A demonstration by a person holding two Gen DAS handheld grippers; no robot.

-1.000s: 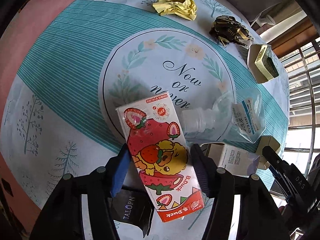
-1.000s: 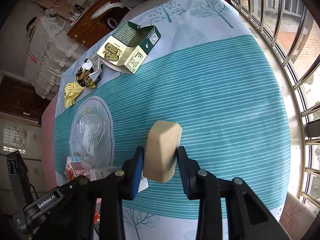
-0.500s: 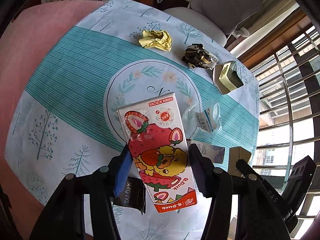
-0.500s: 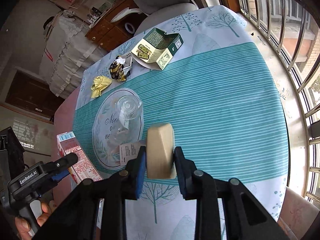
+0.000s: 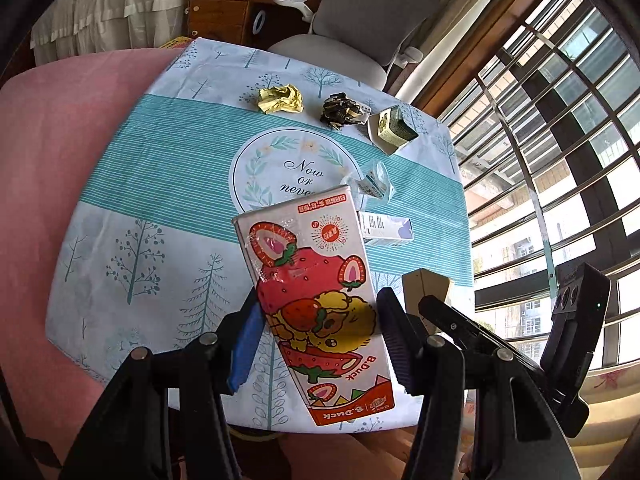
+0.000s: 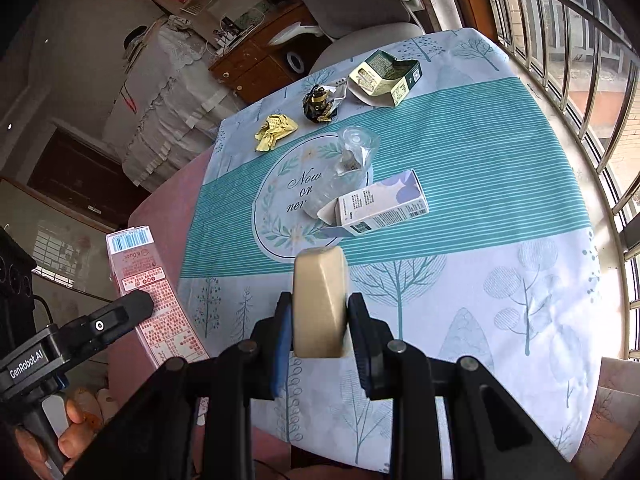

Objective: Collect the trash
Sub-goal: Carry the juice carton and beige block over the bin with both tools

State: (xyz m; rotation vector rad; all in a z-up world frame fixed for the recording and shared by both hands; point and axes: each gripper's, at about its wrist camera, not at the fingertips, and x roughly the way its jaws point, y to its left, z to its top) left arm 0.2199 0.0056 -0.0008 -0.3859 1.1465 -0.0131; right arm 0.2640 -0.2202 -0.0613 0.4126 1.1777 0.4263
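Left claw [image 5: 318, 336] clamped on the strawberry B.Duck carton [image 5: 316, 300], gripping its lower half, carton held in the air above the near edge of the table [image 5: 132, 208]. From the right wrist view the carton's back panel [image 6: 150, 292] shows off the table's left side.

Right claw [image 6: 318, 328] closed tight on a small beige box [image 6: 320, 300], held upright over the near part of the table.

On the table:
- crumpled yellow wrapper [image 5: 281, 99] and dark foil wrapper [image 5: 340, 110], side by side at the far end
- opened green carton [image 6: 386, 76] near the far corner, just beside the foil wrapper
- crushed clear plastic bottle [image 6: 348, 164] lying across the round "Now or never" print
- white/purple box [image 6: 380, 204] lying on its side with one flap open, its open end touching the bottle

Grey office chair [image 5: 360, 28] beyond the far end of the table.
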